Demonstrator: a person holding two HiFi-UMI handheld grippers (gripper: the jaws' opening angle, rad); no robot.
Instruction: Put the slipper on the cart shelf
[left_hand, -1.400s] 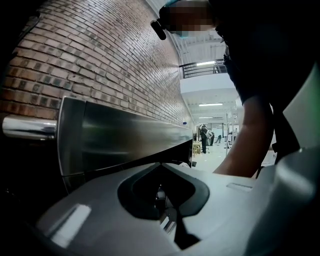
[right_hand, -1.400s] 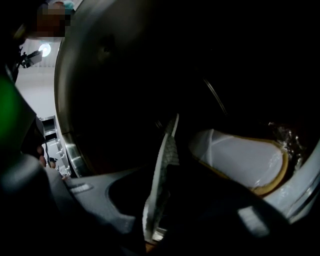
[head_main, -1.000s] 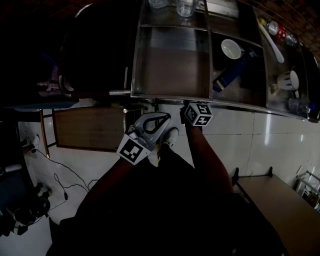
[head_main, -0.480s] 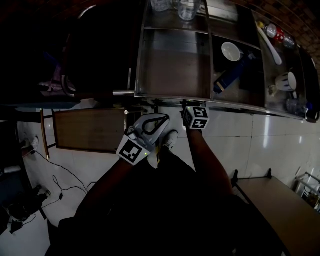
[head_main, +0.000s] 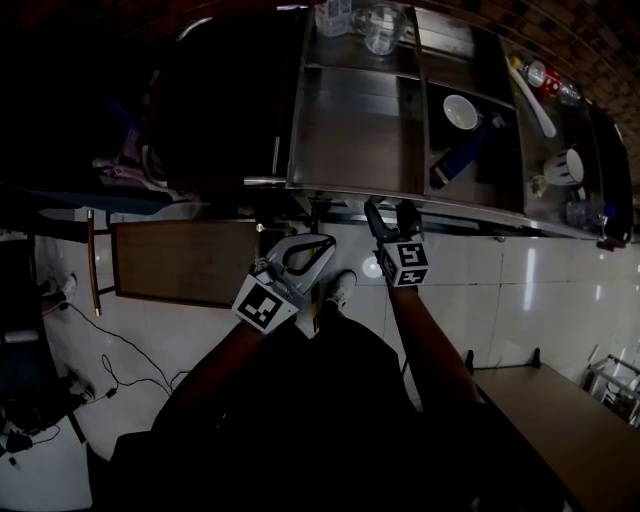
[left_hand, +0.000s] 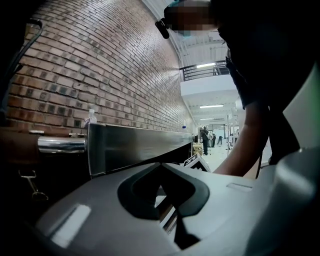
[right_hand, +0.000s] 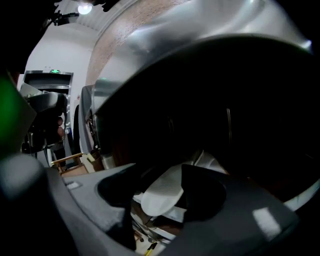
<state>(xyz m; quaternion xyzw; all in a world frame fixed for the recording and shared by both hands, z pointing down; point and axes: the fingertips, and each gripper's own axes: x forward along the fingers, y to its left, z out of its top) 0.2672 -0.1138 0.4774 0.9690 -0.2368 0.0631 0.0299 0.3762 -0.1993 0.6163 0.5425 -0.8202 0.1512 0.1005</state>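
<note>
In the right gripper view a white slipper (right_hand: 162, 192) lies on the cart's dark lower shelf, under the steel top (right_hand: 210, 30). It sits just past my right gripper's jaws, which stand open and do not touch it. In the head view my right gripper (head_main: 392, 208) points at the front edge of the steel cart (head_main: 350, 195), and the slipper is hidden under the top shelf. My left gripper (head_main: 326, 241) hangs beside it to the left, above the floor. Its fingers meet at the tips with nothing between them.
The cart's top holds glasses (head_main: 372, 22), a white bowl (head_main: 461, 110), a blue object (head_main: 455, 155) and cups (head_main: 568, 166). A brown panel (head_main: 180, 262) stands left of my legs, and my white shoe (head_main: 343, 284) is on the tiled floor. Cables (head_main: 110, 345) lie left; a wooden table (head_main: 560, 420) is at bottom right.
My right gripper has drawn back from under the cart's edge toward me, and its open jaws now show. The left gripper has barely moved.
</note>
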